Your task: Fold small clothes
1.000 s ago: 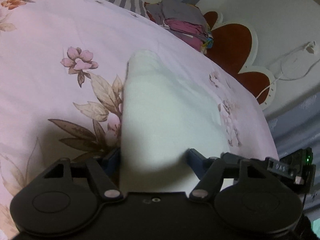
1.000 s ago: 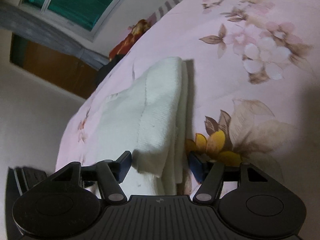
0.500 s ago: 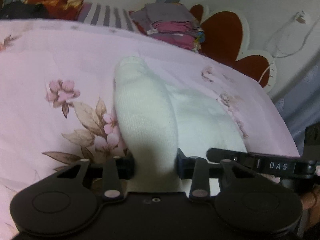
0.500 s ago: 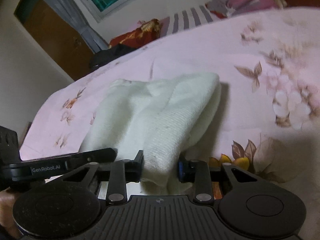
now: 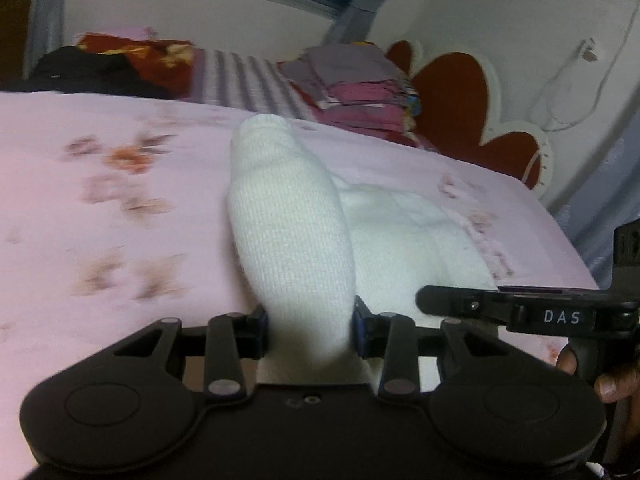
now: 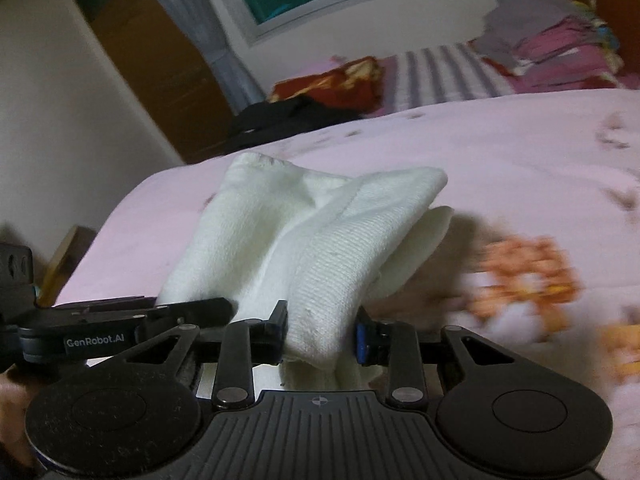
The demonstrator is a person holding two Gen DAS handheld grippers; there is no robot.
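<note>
Pink floral bedding (image 5: 120,240) fills both views, and on it each gripper's jaws are clamped on one near corner of a white knitted garment (image 5: 292,232): the left gripper (image 5: 310,330) and the right gripper (image 6: 320,332) side by side. Beyond the cloth, a stack of folded clothes (image 5: 360,88) sits at the far right by the headboard (image 5: 460,108).

Landmark: white garment (image 5: 292,240).
- Pink floral bed (image 5: 120,240) left of garment: open sheet, free passage.
- Bed right of garment, right wrist view: open, flat, blurred.
- Beyond garment, at far bed edge: stacked folded clothes (image 5: 360,88), striped cloth (image 5: 236,76), dark heap (image 5: 92,72) block way.
- Right claw (image 6: 320,332) just beside left claw (image 5: 310,330), both clamped on garment; little room between them.
</note>
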